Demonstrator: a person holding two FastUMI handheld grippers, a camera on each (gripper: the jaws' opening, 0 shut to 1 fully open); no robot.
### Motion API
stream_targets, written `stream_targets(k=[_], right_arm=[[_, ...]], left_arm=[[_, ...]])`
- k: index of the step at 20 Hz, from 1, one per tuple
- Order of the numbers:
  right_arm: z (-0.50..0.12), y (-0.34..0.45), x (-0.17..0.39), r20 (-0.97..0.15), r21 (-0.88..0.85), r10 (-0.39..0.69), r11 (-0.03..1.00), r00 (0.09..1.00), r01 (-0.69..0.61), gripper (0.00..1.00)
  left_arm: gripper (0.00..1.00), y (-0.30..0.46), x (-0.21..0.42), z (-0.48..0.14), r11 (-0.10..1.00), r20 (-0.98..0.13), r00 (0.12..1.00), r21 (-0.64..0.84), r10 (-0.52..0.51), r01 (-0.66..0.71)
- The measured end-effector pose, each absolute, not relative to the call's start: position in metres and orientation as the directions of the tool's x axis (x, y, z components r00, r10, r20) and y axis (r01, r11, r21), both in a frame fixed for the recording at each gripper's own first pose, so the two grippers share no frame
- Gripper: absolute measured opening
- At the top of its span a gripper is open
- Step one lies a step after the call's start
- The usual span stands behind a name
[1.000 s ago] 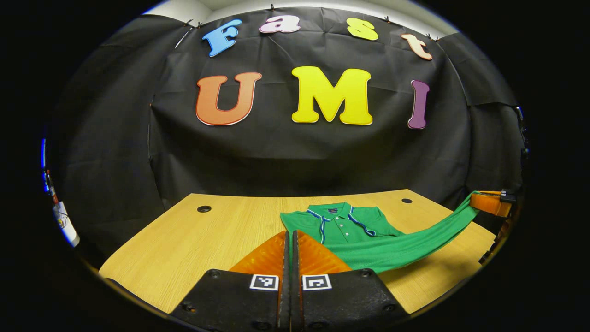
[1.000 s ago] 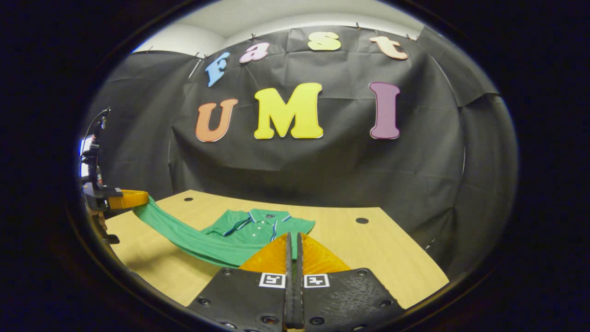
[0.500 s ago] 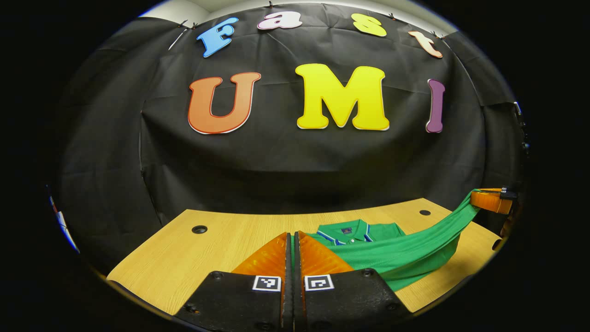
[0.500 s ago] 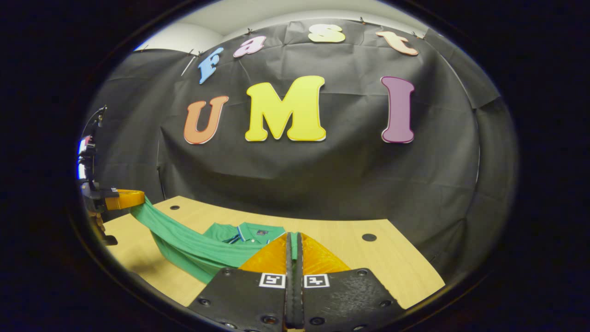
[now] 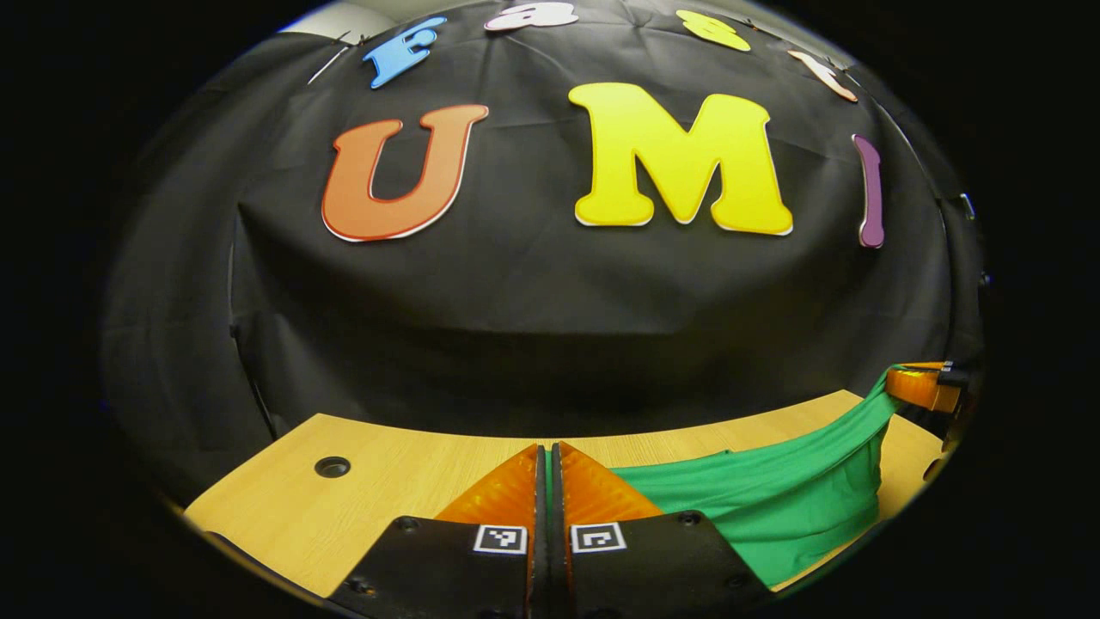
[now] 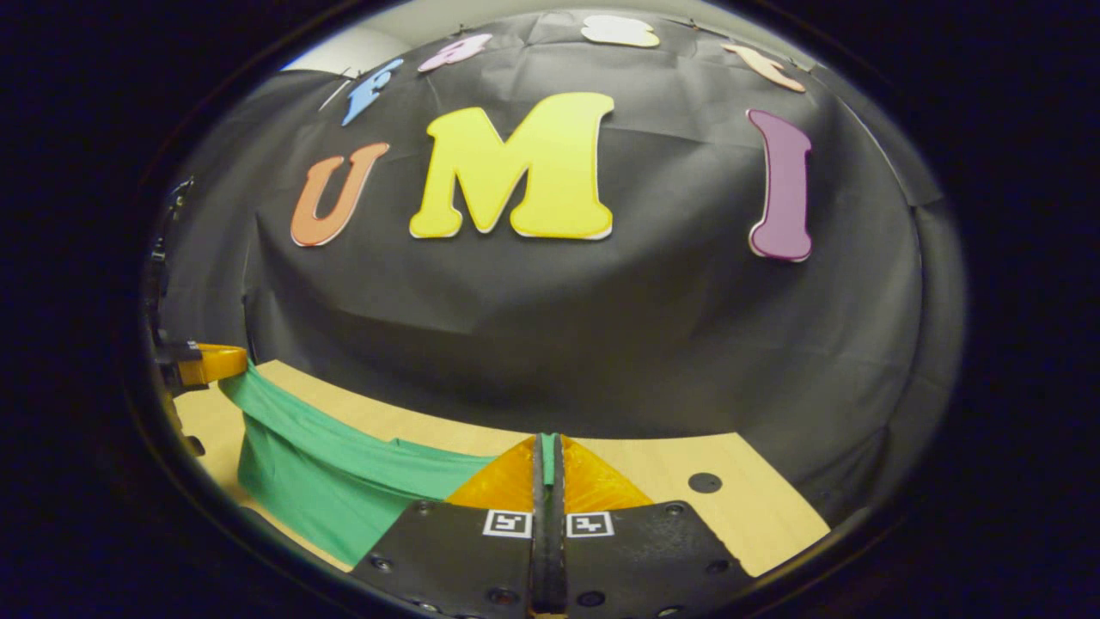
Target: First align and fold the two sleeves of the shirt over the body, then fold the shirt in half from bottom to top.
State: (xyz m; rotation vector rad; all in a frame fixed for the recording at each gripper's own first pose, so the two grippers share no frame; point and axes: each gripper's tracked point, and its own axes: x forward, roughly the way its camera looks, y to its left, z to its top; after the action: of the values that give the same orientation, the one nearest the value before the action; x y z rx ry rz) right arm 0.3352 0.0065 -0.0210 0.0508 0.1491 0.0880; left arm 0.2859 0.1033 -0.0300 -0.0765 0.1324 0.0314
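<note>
While both grippers pinch the hem, the scene reads as follows.

Left gripper [image 5: 547, 456]: at 6 o'clock in the left gripper view, fingers pressed together, a thin strip of green cloth caught in the slit between them. It shows again in the right gripper view [image 6: 210, 363] at 9 o'clock, held above the table, with cloth running from its tip.

Right gripper [image 6: 547, 447]: at 6 o'clock in the right gripper view, fingers clamped together on a sliver of green cloth. In the left gripper view it sits at 3 o'clock [image 5: 919, 387], raised off the table, with the cloth's end drawn up into it.

Shirt [image 5: 773, 499]: green, stretched as a sagging band between the two grippers. In the left gripper view it runs from 6 o'clock out to 3 o'clock, its upper edge taut and the rest hanging down as a curtain toward the table. In the right gripper view [image 6: 326, 481] it runs from 6 o'clock out to 9 o'clock in the same way. Collar and sleeves are hidden behind the raised cloth.

Table [image 5: 387, 490]: light wood, under the shirt, bare toward 7 o'clock in the left gripper view.

Hole [image 5: 332, 467]: a round dark hole in the table at 8 o'clock in the left gripper view; another hole [image 6: 705, 482] lies at 5 o'clock in the right gripper view.

Wall [image 5: 516, 301]: black cloth just behind the table's far edge.
</note>
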Motion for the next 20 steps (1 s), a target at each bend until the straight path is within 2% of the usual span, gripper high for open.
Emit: stream_targets(k=[4,8,15,16,17,18,20], right_arm=[[-0.055,0.011,0.402,-0.201,0.120,0.094,0.990,0.975,-0.071,0.00],[-0.085,0.019,0.446,-0.256,0.098,0.105,0.992,0.961,-0.082,0.00],[-0.093,0.015,0.453,-0.266,0.067,0.078,0.996,0.961,-0.062,0.00],[-0.093,0.012,0.454,-0.264,0.049,0.064,0.997,0.962,-0.053,0.00],[-0.094,0.009,0.452,-0.263,0.030,0.050,0.999,0.963,-0.044,0.07],[-0.092,0.007,0.452,-0.265,0.019,0.040,0.999,0.964,-0.036,0.36],[-0.082,0.004,0.445,-0.266,0.014,0.010,1.000,0.964,-0.007,0.96]], left_arm=[[0.06,0.107,0.347,-0.055,0.997,-0.156,0.987,-0.063,0.032,-0.042],[0.06,0.111,0.387,-0.095,0.996,-0.215,0.976,-0.082,0.023,-0.041],[0.08,0.114,0.397,-0.113,0.996,-0.227,0.974,-0.073,0.025,-0.042],[0.13,0.116,0.396,-0.109,0.996,-0.220,0.975,-0.075,0.033,-0.050],[0.18,0.118,0.397,-0.111,0.995,-0.218,0.975,-0.072,0.045,-0.062],[0.41,0.119,0.397,-0.111,0.996,-0.222,0.974,-0.067,0.049,-0.065],[0.80,0.120,0.393,-0.108,0.995,-0.235,0.970,-0.064,0.063,-0.080]])
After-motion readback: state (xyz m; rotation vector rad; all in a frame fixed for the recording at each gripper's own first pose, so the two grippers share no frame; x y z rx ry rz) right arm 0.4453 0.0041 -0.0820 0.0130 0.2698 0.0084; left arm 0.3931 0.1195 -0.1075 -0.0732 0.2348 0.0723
